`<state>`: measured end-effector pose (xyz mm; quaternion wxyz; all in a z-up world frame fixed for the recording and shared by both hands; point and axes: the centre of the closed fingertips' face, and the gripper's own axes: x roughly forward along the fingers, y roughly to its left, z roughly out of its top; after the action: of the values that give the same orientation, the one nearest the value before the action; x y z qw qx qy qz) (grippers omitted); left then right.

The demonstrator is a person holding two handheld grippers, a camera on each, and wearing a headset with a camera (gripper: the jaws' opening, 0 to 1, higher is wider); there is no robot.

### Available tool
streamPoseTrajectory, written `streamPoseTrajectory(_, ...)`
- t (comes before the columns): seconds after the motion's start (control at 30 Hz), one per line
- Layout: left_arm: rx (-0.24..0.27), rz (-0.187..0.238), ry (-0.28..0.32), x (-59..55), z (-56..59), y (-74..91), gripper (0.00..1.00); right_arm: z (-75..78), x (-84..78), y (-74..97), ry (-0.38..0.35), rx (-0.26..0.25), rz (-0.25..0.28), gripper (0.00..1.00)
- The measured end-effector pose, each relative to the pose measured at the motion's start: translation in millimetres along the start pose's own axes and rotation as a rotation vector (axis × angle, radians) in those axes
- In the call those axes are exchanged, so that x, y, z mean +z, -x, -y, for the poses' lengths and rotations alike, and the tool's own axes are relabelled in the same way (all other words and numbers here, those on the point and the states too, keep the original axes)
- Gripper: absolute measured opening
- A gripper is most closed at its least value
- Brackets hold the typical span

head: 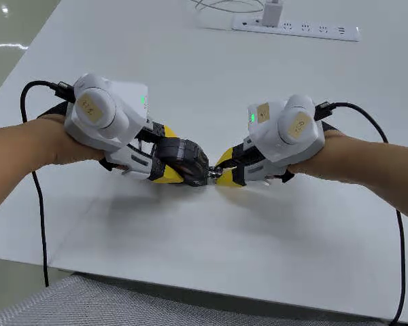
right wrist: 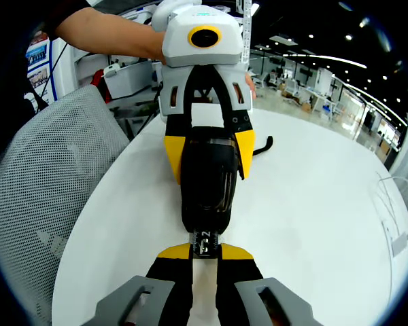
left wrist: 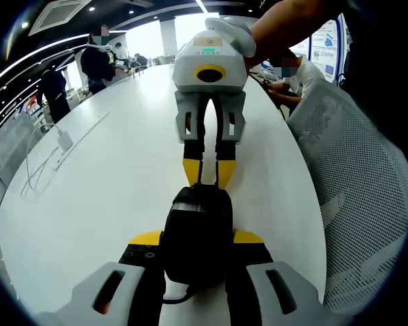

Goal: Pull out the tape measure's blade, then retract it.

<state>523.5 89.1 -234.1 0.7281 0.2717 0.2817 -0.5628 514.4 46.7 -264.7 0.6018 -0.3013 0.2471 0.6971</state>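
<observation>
A white table [head: 211, 238] bears a power strip [head: 296, 28] at its far edge, a grey mesh chair [head: 68, 302] at its near edge.

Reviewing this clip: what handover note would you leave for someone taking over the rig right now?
Left gripper: shut on the tape measure, holding it over the table.
Right gripper: shut on the blade tip, right at the case mouth.
Done: both grips set.
Left: blade barely out, so pull it out, then let it retract.
</observation>
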Motion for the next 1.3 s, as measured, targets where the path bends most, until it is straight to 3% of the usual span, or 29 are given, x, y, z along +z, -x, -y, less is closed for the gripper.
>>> streamPoseTrajectory(1.3,-0.003,0.005,0.002,0.3,0.0,-1.4,0.28,-2.4,-17.8,19.7,-0.020,-0.013,-0.002,0.08)
